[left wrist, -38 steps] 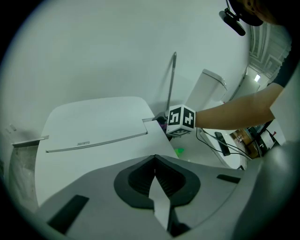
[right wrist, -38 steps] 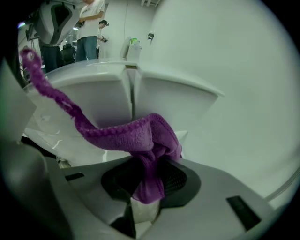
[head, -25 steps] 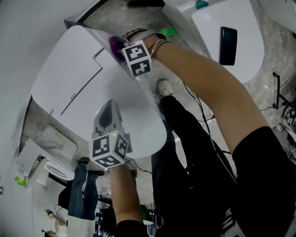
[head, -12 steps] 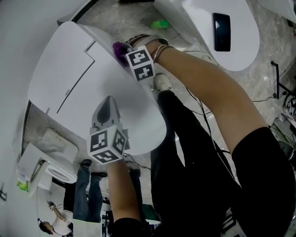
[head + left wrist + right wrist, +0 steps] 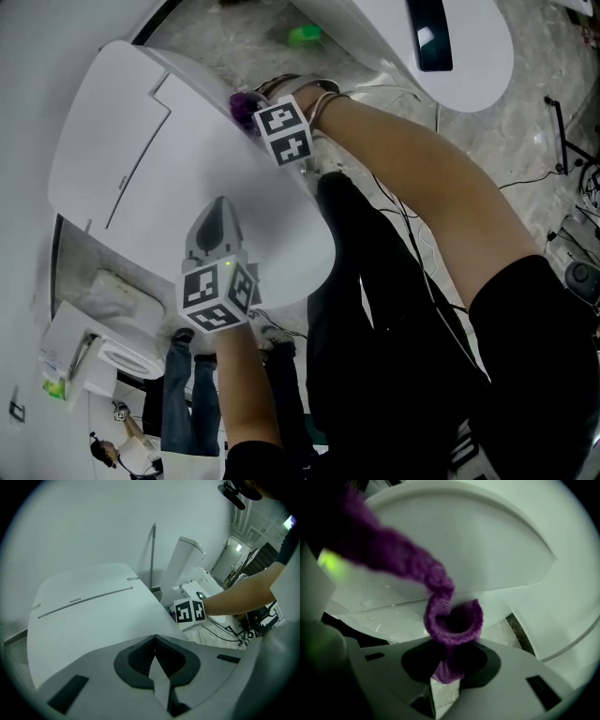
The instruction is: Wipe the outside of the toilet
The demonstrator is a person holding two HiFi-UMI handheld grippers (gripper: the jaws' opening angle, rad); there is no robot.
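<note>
Marble floor (image 5: 246, 39) beyond the white toilet (image 5: 98, 131). My right gripper (image 5: 443, 674) clamps a purple cloth (image 5: 452, 620) at the lid's (image 5: 216, 169) 1 o'clock edge. It looks soft and limp, best held bunched. Left gripper (image 5: 154, 654) closed, empty, over the lid.

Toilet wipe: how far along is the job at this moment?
Mid-wipe. The right gripper is shut on a purple cloth against the edge of the toilet. The left gripper, shut and empty, is over its closed lid. No marks show what is already wiped, so what remains cannot be judged.
</note>
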